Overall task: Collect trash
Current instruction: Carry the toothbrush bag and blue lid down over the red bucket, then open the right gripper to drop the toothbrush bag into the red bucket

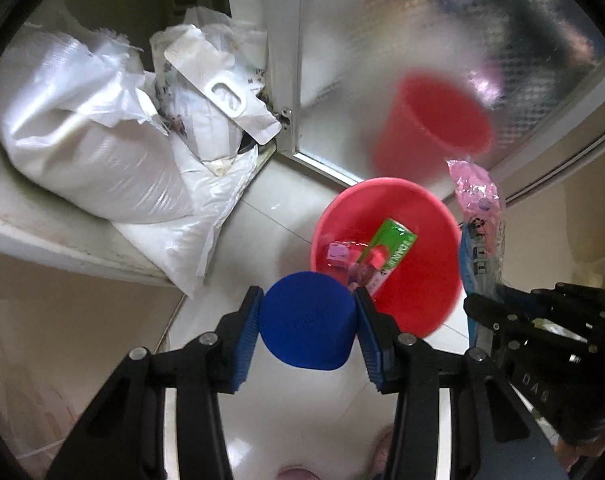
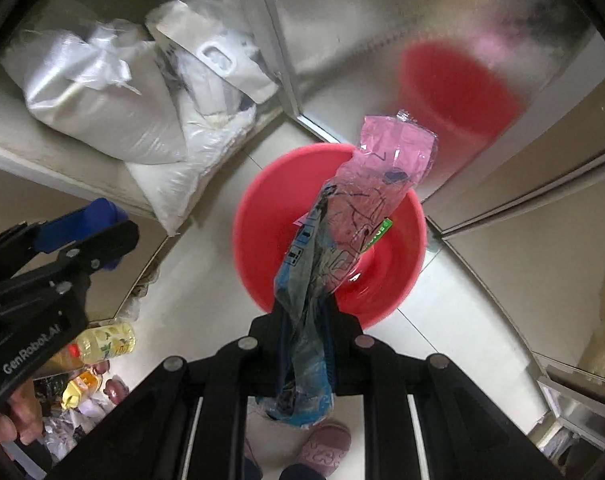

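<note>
Both claws were clenched: my left gripper (image 1: 308,322) on a blue cap (image 1: 307,320), right gripper (image 2: 304,344) on a plastic wrapper (image 2: 342,248), above the red basin (image 2: 270,208); only the right view showed bottles (image 2: 102,344).

"GenRobot.AI" in white on black body of left gripper (image 2: 114,240), at 8 o'clock in right wrist view. "DAS" embossed on black body of right gripper (image 1: 482,304), at 4 o'clock in left wrist view. Green carton (image 1: 390,254) in red basin (image 1: 430,280): white lettering along edge, too blurred to read. Wrapper (image 2: 342,232): dark marks, unreadable.
</note>
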A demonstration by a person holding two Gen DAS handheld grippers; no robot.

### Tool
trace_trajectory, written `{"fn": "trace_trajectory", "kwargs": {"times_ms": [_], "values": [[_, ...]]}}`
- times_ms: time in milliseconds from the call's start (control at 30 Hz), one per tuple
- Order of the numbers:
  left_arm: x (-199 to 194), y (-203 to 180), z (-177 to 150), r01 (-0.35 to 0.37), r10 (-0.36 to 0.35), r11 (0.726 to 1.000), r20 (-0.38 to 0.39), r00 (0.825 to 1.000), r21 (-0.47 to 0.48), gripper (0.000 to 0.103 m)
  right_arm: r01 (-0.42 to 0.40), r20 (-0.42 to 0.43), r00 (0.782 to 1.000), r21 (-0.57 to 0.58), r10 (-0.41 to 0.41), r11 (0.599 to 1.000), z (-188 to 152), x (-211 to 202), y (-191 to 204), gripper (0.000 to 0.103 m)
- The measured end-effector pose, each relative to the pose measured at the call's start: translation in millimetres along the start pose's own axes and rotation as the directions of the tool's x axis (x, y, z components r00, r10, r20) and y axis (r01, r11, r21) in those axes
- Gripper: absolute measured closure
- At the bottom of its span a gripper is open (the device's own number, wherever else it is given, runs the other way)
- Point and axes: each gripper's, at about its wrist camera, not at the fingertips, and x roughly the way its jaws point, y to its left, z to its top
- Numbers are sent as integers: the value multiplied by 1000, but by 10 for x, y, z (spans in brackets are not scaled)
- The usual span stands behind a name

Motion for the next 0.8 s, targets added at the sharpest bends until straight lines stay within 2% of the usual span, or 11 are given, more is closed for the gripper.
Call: {"fn": "trace_trajectory", "kwargs": {"times_ms": [100,367,400,500,567,700,800], "values": [[131,20,5,2,-2,1000,2,1000,1,60,-16,-3,1000,3,16,1000,-18,184,-68,89],[406,41,-37,6,-6,1000,-13,1000,-8,60,4,-26,1000,-3,-4,1000,2,536,-93,86],[429,46,-45,6,-7,1000,-17,1000,-8,60,7,-28,1000,-1,-7,1000,-7,564,-98,83],[495,54,-64,7,-7,1000,-24,1000,-4,60,9,-43,999,10,-8,1000,-34,615,-139,62],[524,46,-69,8,-8,1000,-27,1000,2,60,-1,-44,999,36,3,999,-26,651,-173,36],[562,27,-67,9,-9,1000,-38,999,13,60,-32,-50,998,57,35,998,-58,641,-233,25],[562,5,-50,14,-13,1000,-44,999,22,60,-42,-46,998,74,45,996,-112,566,-257,13]]}}
